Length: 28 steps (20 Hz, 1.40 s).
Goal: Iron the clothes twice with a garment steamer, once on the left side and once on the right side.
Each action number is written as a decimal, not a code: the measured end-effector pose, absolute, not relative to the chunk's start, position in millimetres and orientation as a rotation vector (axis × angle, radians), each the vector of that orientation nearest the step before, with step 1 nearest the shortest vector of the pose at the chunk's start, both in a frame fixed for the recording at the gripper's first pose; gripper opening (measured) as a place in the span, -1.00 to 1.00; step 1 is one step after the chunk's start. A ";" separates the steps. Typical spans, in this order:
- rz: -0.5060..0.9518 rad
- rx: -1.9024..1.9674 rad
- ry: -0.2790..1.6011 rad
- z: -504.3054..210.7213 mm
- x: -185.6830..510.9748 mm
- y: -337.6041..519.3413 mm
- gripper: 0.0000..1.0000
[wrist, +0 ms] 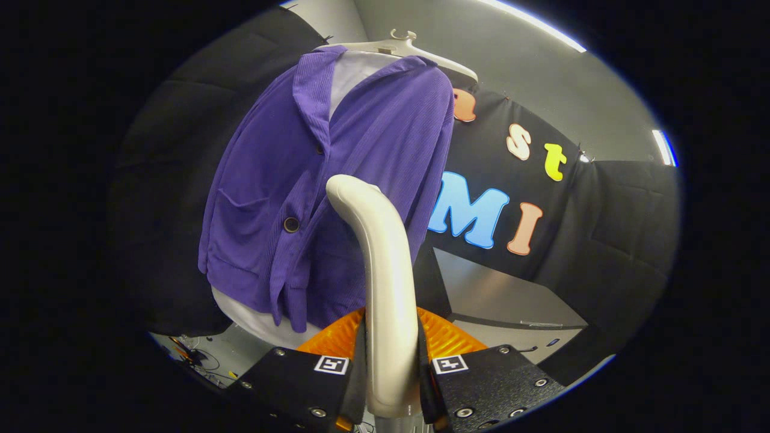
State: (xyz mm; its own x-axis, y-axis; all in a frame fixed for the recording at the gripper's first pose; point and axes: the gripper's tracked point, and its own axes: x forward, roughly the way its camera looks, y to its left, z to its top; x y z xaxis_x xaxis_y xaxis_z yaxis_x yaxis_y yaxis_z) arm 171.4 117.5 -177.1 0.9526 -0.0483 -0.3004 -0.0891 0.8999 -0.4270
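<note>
Between my fingers [361, 373] sits the steamer handle [385, 288], gripper [391, 385] clamped on it w/ both sides pressing. Purple jacket [313, 180] hangs on hanger [415, 51] just beyond, steamer head near its lower front.

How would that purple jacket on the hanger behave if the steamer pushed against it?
The purple jacket would probably give way and swing, since it hangs loose from a hanger. Its soft folds suggest floppy, light cloth. The steamer, clamped between the gripper fingers, looks rigid and smooth, so it may glide over the cloth.
</note>
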 end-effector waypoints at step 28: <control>0.330 -0.415 0.666 -281.0 97.1 145.2 -0.27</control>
State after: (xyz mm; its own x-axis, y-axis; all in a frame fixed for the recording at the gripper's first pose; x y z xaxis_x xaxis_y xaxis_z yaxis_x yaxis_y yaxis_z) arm 97.1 145.2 -281.0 0.7405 0.1611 -0.6525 -0.4212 0.8678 -0.2637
